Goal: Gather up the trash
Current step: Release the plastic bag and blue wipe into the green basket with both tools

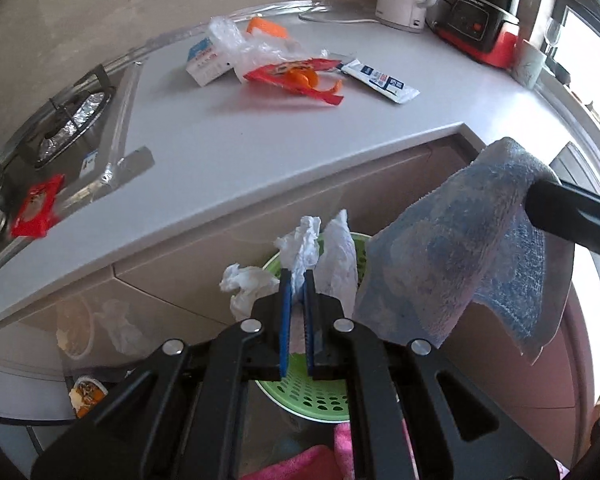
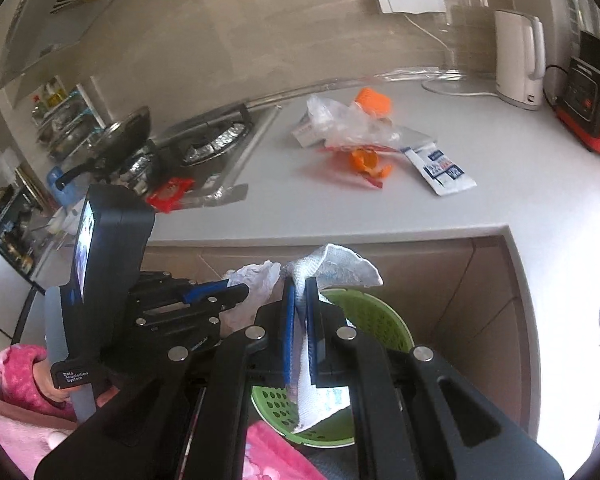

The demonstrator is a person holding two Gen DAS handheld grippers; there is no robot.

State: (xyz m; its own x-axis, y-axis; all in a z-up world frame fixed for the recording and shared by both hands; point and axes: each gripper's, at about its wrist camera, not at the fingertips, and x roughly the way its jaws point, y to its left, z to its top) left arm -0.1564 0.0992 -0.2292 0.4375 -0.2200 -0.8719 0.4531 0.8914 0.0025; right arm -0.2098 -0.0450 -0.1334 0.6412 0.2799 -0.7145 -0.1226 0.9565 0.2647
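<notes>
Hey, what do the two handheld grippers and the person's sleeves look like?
Both grippers, left gripper and right gripper, are matte black with silver rivets and blue-padded jaws. The left carries a small lit screen, a grey handle and a "Data Acquisition System" label. The sleeve is fluffy pink.

I read "Data Acquisition System" on the left gripper's handle label, print on the counter wrappers too blurred for me

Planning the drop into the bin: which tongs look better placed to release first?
Probably the left tongs: their crumpled white tissue hangs directly over the green perforated plastic basket. The right tongs' white paper towel looks similarly close.
</notes>
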